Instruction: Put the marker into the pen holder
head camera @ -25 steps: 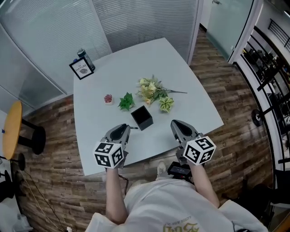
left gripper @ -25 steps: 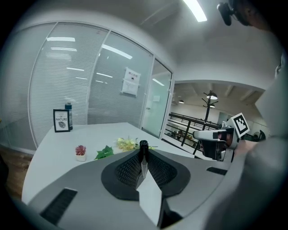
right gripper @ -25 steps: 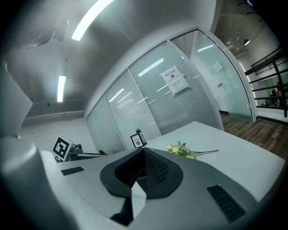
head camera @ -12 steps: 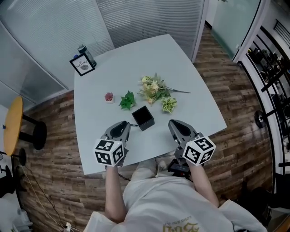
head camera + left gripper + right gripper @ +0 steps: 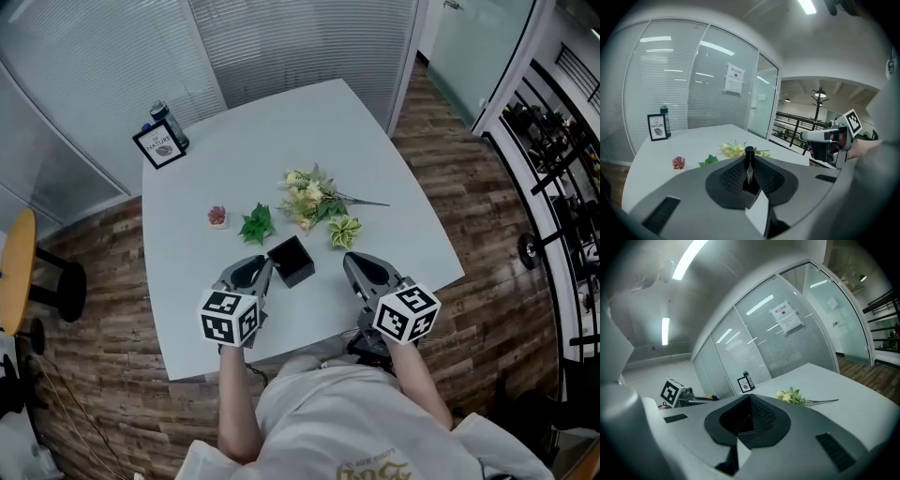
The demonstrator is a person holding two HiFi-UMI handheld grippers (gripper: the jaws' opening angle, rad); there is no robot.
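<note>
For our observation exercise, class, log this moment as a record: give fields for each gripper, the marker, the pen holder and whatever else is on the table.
Left gripper: shut on the marker, which stands upright between its jaws
Right gripper: shut, nothing between its jaws
Pen holder: black, square, open-topped, on the table beside the left gripper's tip
Marker: not yet in the pen holder
Also on table: flowers, leafy sprig, small pink plant, framed sign, bottle
</note>
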